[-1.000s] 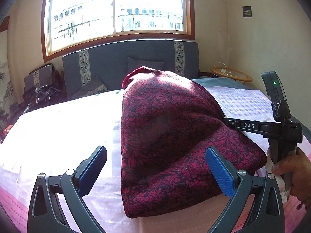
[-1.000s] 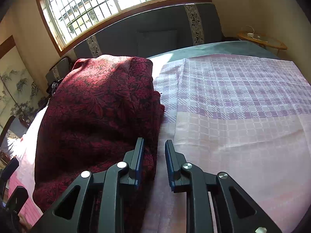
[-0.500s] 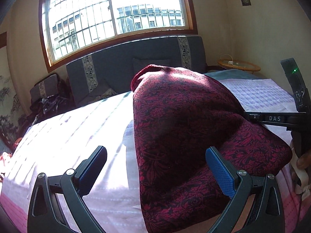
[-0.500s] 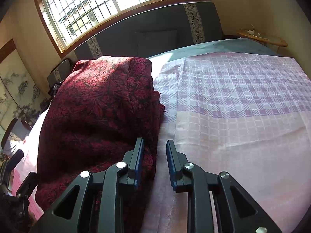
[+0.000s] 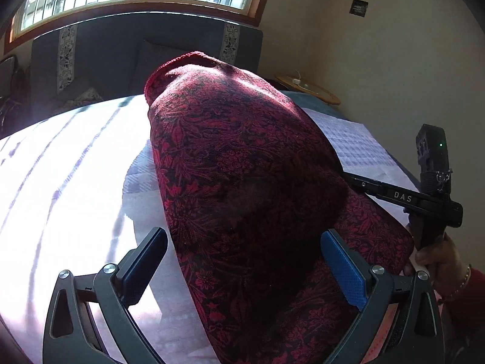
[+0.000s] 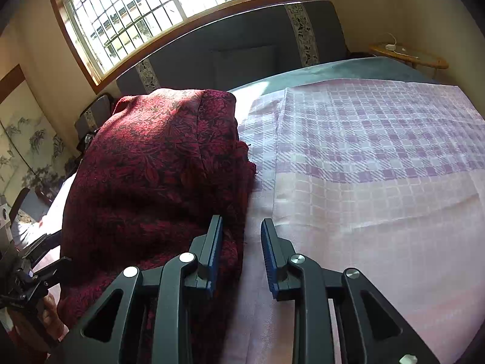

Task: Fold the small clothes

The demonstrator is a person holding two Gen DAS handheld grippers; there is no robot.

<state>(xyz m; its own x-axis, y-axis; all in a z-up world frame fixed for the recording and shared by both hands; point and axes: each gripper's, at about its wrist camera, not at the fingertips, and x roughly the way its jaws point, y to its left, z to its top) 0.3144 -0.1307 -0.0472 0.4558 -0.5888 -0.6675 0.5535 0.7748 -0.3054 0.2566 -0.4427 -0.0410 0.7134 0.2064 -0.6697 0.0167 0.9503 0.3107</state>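
**Red garment on bed, both claws apart**

Dark red knit garment w/ black floral pattern (image 5: pixel 242 188) lies in a long folded heap on the bed, on top of a pale pink and lilac checked bedsheet (image 6: pixel 379 157). In the right wrist view the same garment (image 6: pixel 157 176) fills the left half of the frame, its right edge running along the sheet.

Left claw (image 5: pixel 242 261): jaws spread wide, one blue-padded finger on each side of the garment's near end; fabric sits btwn them, not pinched. Whether the pads touch the cloth can't be told.

Right claw (image 6: pixel 241 254): jaws parted by a narrow gap, nothing clamped. Its left finger rests against or just over the garment's right edge; the right finger is over bare sheet.

In the left wrist view the right claw's black body marked "DAS" pokes in under the garment's right side, w/ the person's right hand (image 5: pixel 436 254) on its handle.

Behind: dark grey headboard w/ patterned strips (image 6: pixel 242 42), barred window (image 6: pixel 169 3), small round wooden side table (image 6: pixel 409 56).
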